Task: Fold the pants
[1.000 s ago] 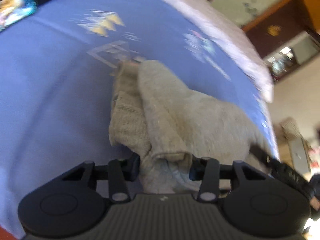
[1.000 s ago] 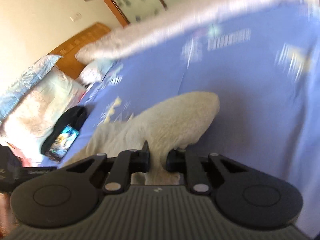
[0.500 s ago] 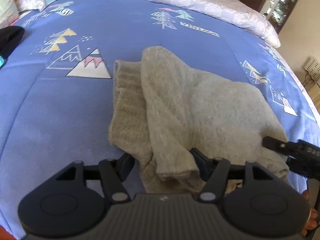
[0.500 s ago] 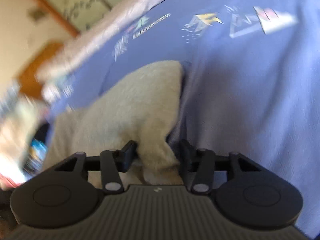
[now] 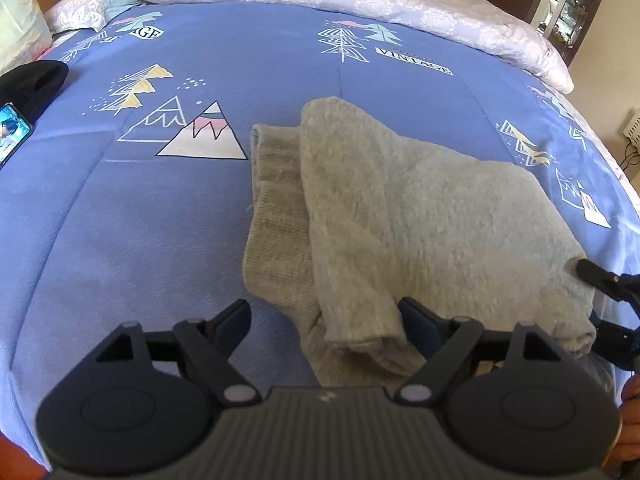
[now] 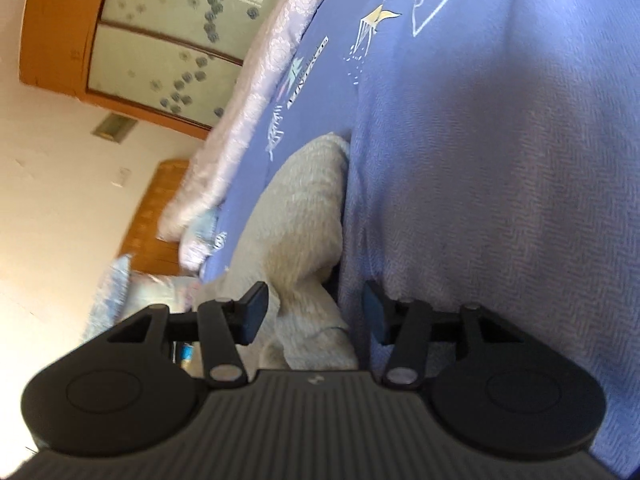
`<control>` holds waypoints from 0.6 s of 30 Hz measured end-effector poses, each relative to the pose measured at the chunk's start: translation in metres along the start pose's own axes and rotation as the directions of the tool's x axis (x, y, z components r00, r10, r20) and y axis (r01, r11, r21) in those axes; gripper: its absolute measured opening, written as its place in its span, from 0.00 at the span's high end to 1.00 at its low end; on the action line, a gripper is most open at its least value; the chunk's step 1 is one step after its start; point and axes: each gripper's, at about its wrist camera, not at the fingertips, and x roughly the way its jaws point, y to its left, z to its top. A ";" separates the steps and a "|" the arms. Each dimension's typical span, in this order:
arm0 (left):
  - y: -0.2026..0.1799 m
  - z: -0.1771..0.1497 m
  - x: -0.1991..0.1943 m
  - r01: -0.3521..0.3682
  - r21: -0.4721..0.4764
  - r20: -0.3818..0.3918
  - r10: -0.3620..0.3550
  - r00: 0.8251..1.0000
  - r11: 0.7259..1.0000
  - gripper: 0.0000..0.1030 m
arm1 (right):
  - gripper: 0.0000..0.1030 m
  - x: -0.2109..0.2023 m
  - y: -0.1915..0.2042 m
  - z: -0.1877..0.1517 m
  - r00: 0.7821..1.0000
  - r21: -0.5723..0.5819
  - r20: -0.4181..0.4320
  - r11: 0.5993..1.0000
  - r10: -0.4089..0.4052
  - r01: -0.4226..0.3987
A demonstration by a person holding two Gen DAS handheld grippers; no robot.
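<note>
Both tools [image 5: 326, 318] [image 6: 316, 312] now spread around folded pants [image 5: 400, 216]

"VINTAGE" label printed on the blue bedspread [image 5: 120, 208]

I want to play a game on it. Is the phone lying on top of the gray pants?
No, the phone lies at the far left of the blue bedspread, well apart from the gray pants.

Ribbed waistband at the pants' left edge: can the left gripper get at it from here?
Probably yes. The left gripper is open, the ribbed waistband lies exposed just ahead on the blue bedspread, and nothing sits between them.
</note>
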 end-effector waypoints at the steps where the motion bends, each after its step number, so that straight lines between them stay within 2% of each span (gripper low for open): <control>1: 0.001 -0.001 0.001 0.000 -0.001 -0.001 0.000 1.000 1.000 0.17 | 0.48 -0.001 -0.001 0.000 1.000 0.009 0.001 1.000 0.009 -0.009; 9: 0.007 -0.005 0.004 0.005 -0.008 0.001 -0.005 1.000 1.000 0.09 | 0.48 -0.014 -0.007 0.005 1.000 -0.006 -0.010 1.000 0.014 -0.014; 18: 0.015 -0.011 0.008 0.021 -0.017 0.009 -0.021 1.000 1.000 0.03 | 0.47 -0.006 0.002 -0.003 0.999 -0.062 0.016 0.997 -0.045 0.046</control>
